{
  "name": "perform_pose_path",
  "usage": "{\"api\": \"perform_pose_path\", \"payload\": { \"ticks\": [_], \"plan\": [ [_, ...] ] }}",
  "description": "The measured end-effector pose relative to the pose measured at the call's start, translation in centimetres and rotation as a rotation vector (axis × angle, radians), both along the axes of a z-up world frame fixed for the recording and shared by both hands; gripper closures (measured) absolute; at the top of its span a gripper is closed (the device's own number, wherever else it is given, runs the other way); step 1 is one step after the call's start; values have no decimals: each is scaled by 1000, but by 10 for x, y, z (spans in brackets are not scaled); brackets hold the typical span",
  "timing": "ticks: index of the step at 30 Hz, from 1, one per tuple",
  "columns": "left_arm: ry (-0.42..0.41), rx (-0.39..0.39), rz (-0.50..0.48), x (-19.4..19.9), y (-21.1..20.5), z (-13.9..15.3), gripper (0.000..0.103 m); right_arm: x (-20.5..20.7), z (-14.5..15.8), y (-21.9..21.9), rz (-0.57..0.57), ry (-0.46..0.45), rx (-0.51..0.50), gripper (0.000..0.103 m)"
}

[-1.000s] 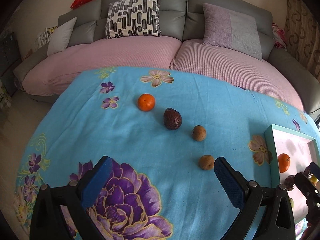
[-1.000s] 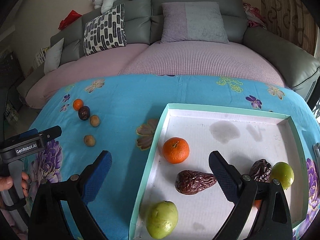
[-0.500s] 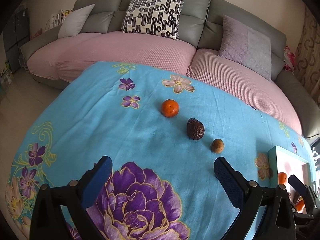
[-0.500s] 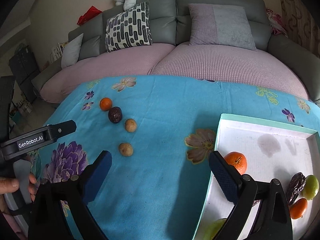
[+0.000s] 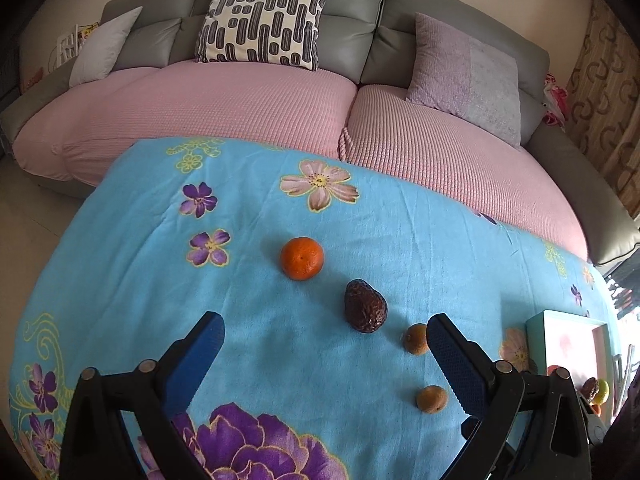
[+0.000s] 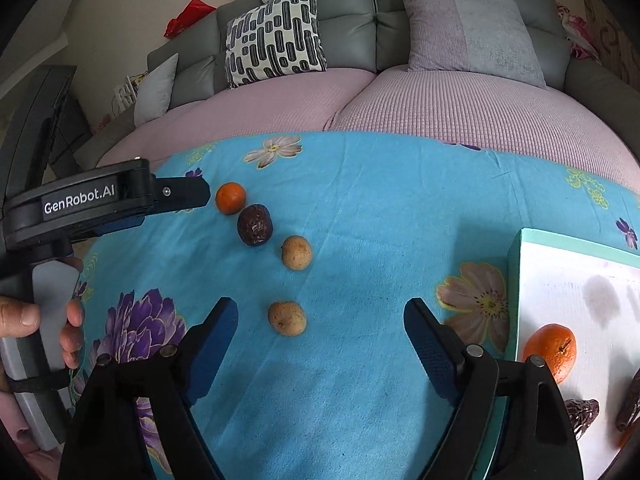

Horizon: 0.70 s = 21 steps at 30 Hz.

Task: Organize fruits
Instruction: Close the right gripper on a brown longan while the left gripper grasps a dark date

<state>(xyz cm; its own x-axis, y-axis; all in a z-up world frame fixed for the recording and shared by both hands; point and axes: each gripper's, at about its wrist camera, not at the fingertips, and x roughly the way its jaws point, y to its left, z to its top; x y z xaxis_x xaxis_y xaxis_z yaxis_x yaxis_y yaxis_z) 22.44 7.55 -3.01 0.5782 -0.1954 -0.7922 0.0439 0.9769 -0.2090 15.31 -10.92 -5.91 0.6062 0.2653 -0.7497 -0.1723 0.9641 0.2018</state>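
four fruits lie in a slanting row on the blue floral cloth over the counter: a tangerine, a wrinkled dark fruit, and two small tan round fruits, each apart from its neighbour. the teal-rimmed tray at the right already holds an orange and some dark wrinkled fruits at its near edge.

the step in hand looks like a reach for the next piece. the right gripper has its blue fingers wide apart and empty, with the nearest tan fruit just ahead of them, a little left of centre. the left gripper is also spread wide and holds nothing; it points at the tangerine and the dark fruit.

the next move probably calls for lowering the right fingers around the near tan fruit, closing gently since it is small and round and may roll on the soft cloth, then carrying it to the tray.

behind the counter stands a grey sofa with pink seat covers and cushions, one patterned black and white.
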Motion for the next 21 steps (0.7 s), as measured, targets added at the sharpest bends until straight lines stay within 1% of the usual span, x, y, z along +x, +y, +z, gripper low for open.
{"api": "perform_pose_path", "payload": {
  "ticks": [3, 4, 6, 7, 8, 11, 12, 13, 14, 15, 16, 17, 18, 19, 21],
  "plan": [
    [39, -28, -33, 14, -4, -12, 3, 4, -9, 12, 28, 19, -13, 22],
    [51, -37, -42, 17, -5, -16, 5, 5, -12, 15, 33, 24, -15, 23],
    [71, -48, -53, 23, -9, -24, 9, 7, -17, 18, 41, 33, -16, 27],
    [82, -56, -59, 26, -11, -28, 12, 8, -19, 20, 44, 37, -17, 34],
    [92, -65, -64, 29, -12, -32, 13, 9, -20, 21, 46, 40, -20, 40],
    [120, -75, -75, 36, -17, -41, 15, 10, -24, 23, 52, 49, -24, 47],
    [120, -77, -79, 38, -19, -43, 19, 10, -24, 23, 52, 51, -22, 52],
    [120, -81, -85, 39, -21, -44, 25, 11, -24, 23, 50, 51, -21, 63],
    [125, -87, -89, 41, -22, -46, 29, 11, -25, 23, 50, 53, -19, 68],
    [131, -93, -92, 42, -23, -47, 37, 11, -25, 23, 54, 58, -15, 68],
    [132, -98, -91, 42, -24, -48, 42, 11, -26, 23, 58, 60, -14, 69],
    [131, -103, -89, 43, -25, -50, 44, 11, -26, 24, 61, 61, -15, 71],
    [133, -107, -86, 44, -25, -50, 50, 11, -26, 25, 66, 63, -12, 74],
    [138, -108, -82, 45, -25, -52, 59, 11, -26, 25, 73, 63, -5, 77],
    [144, -109, -78, 45, -24, -54, 67, 10, -24, 24, 71, 62, -4, 77]
  ]
}}
